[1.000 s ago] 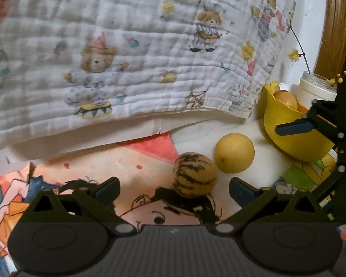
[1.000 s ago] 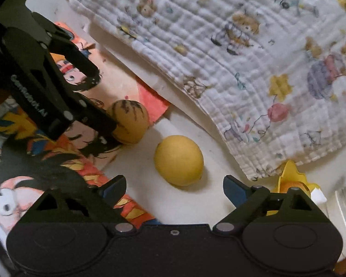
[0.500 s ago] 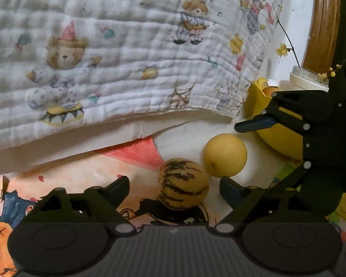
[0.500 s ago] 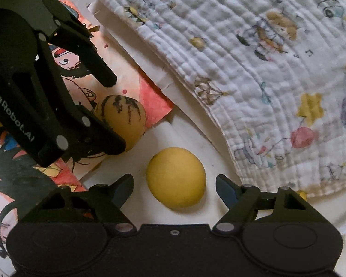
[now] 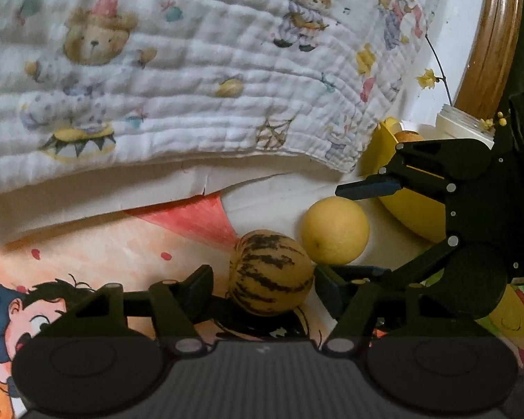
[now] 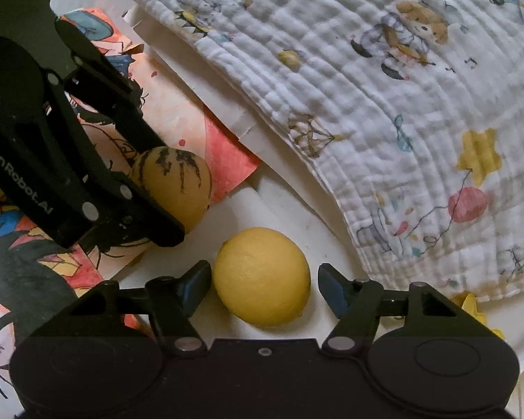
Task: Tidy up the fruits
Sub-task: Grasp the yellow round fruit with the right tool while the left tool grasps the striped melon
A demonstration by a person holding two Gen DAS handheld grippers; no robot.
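Fruits are the matter: two lie loose, just beside each other. On the left, the striped melon (image 5: 270,272) rests on the cartoon poster (image 5: 87,262). The left gripper (image 5: 263,284) has moved forward in the last second, so the melon now sits between its wide-open fingers, not yet pinched. To the right, on the white surface, the yellow lemon (image 6: 262,276) is framed the same way by the right gripper (image 6: 260,284), jaws wide, which also came closer. Further right stands the yellow bowl (image 5: 401,206), already with one fruit inside. I judge both grasps are ready; closing comes next.
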